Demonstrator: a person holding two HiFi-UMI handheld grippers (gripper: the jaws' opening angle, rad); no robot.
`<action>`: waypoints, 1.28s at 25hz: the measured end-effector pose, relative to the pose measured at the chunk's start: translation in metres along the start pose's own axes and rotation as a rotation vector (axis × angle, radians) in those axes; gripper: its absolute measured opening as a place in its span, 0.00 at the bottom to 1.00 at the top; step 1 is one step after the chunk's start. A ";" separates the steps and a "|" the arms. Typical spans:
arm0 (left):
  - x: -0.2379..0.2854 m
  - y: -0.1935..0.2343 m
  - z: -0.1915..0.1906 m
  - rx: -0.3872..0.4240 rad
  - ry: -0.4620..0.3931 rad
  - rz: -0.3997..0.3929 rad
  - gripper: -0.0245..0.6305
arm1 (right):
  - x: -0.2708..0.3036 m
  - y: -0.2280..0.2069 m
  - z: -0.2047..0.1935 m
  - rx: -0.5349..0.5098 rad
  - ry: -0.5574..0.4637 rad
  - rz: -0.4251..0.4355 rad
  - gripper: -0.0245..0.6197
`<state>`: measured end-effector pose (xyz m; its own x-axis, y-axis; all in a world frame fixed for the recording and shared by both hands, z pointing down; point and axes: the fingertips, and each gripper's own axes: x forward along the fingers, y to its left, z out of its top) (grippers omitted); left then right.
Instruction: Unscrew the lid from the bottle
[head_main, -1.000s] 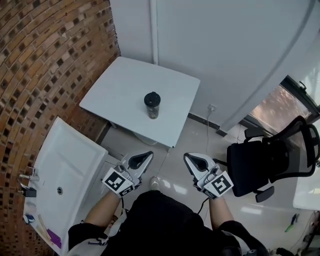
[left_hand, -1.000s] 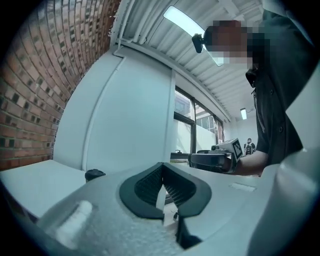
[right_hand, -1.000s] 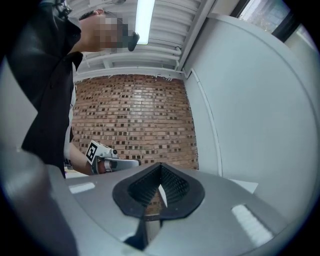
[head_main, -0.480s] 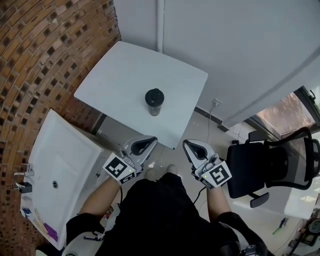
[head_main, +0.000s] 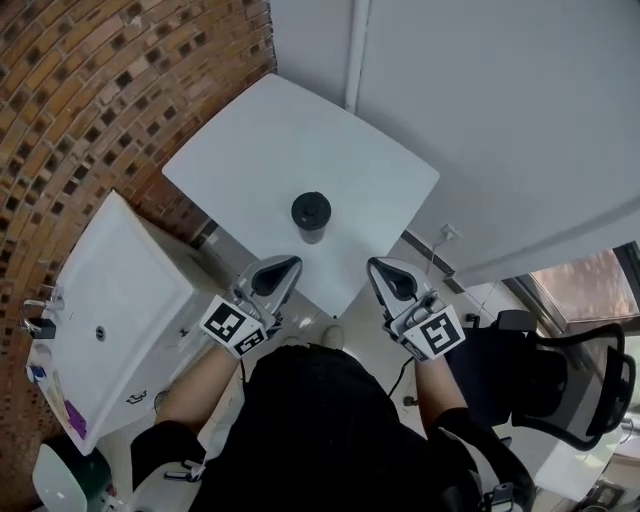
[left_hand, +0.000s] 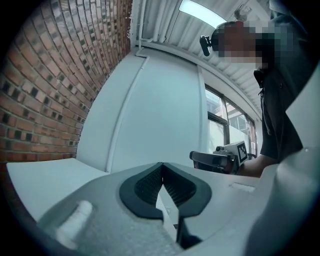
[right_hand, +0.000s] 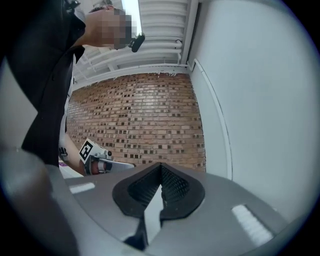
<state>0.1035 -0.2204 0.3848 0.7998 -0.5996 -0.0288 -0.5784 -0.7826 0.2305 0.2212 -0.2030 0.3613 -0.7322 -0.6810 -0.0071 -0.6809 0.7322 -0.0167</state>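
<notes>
Bottle (head_main: 311, 222) seen upright on the bench (head_main: 250, 140), untouched.
The lid (head_main: 311, 210) is seen on the bottle, which is set towards the bench's near edge. The left hand-held gripper (head_main: 288, 264) and right hand-held gripper (head_main: 378, 267) are held level just off that edge, jaws pressed together, nothing between them.

Bright, even light, soft shadows. Ceiling strip light (left_hand: 202, 13) blown out. 2 gripper views w/ heavy fisheye, dark corners.
</notes>
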 end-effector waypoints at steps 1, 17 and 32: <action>-0.003 0.004 -0.001 -0.004 -0.004 0.027 0.04 | 0.006 -0.002 0.000 -0.012 -0.004 0.017 0.05; 0.010 0.088 -0.074 0.108 0.154 0.185 0.08 | 0.071 -0.049 -0.039 0.013 0.069 0.045 0.05; 0.058 0.139 -0.196 0.139 0.391 0.045 0.65 | 0.101 -0.061 -0.098 0.050 0.179 0.042 0.05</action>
<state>0.1012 -0.3316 0.6062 0.7584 -0.5460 0.3561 -0.6092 -0.7880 0.0892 0.1872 -0.3157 0.4597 -0.7546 -0.6341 0.1686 -0.6508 0.7560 -0.0696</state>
